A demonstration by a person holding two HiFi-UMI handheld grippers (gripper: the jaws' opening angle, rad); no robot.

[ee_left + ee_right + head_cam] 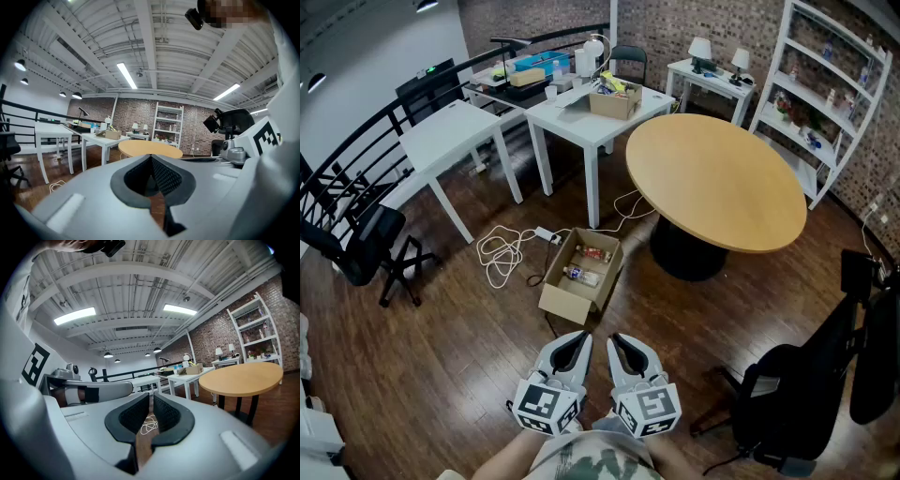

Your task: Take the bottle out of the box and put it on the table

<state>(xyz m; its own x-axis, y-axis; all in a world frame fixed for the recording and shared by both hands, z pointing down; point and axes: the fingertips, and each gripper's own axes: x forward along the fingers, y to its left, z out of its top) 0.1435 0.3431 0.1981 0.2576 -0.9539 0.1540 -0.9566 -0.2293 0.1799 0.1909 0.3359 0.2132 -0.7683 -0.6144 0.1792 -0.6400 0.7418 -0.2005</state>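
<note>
An open cardboard box (580, 275) stands on the wooden floor beside the base of a round wooden table (717, 178). Inside it lies a clear bottle (581, 275) with a label, and a second small bottle (596, 253) lies further in. My left gripper (577, 341) and right gripper (620, 341) hang side by side close to my body, short of the box and above the floor. Both are shut and empty. In the left gripper view the left gripper (151, 159) points towards the round table (150, 149). The right gripper (151, 397) shows only floor through its slit.
White tables (591, 117) stand behind the box, one bearing another cardboard box (614, 100). A coil of white cable (502, 253) lies left of the floor box. Black office chairs stand at the left (356, 244) and right (797, 394). A white shelf (830, 84) lines the brick wall.
</note>
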